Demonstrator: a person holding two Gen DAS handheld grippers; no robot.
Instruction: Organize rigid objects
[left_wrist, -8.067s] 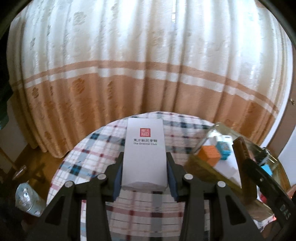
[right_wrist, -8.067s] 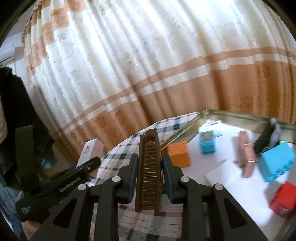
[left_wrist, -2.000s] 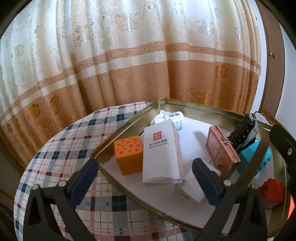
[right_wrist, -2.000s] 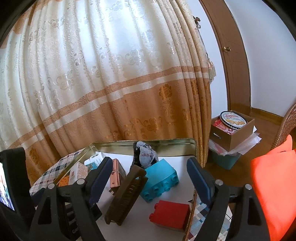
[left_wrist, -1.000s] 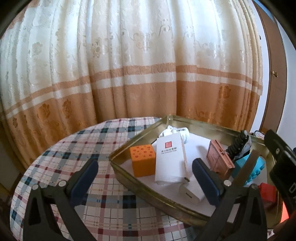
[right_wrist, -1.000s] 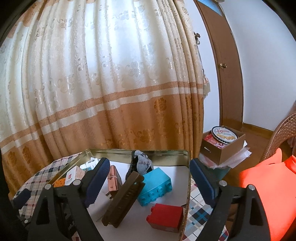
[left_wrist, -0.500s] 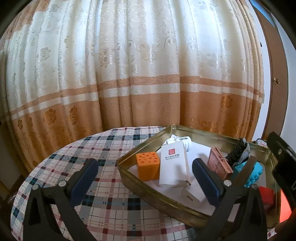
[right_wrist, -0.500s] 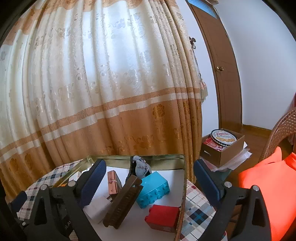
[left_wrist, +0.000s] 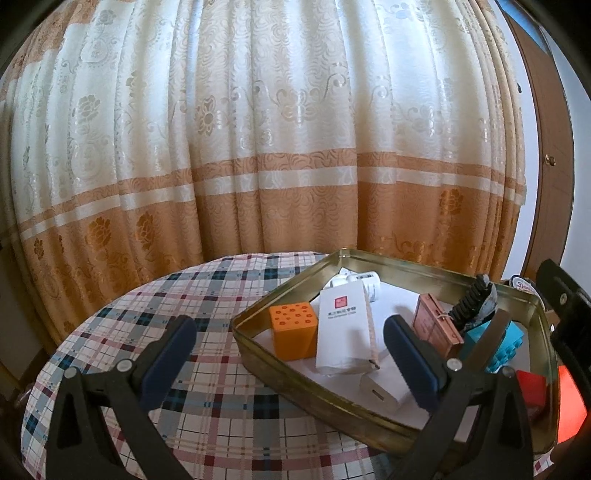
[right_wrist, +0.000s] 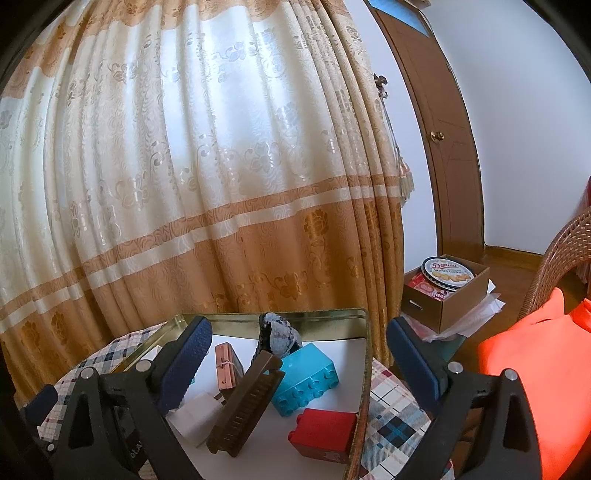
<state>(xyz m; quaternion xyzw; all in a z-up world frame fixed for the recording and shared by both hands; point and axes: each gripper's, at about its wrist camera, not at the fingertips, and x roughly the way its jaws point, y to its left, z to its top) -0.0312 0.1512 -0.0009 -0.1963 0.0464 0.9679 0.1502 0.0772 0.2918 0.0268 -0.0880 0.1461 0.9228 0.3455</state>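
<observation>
Gold tin tray (left_wrist: 258, 347) on plaid bench (left_wrist: 207, 417) is packed: orange cube (left_wrist: 293, 329), white carton (left_wrist: 347, 328) leaning beside it, copper box (left_wrist: 436, 326), brown comb (right_wrist: 245, 404) propped on teal brick (right_wrist: 306, 373), red brick (right_wrist: 325, 432) near front rim. Left gripper (left_wrist: 291, 362) fingers spread wide, grasping nothing. Right gripper (right_wrist: 297, 362) fingers released too, hovering over tray. Curtain (left_wrist: 258, 147) behind.

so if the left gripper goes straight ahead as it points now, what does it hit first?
Probably the tray's near wall, or just over it the white box, which lies midway between the open left gripper's jaws. Depth is hard to judge here.
</observation>
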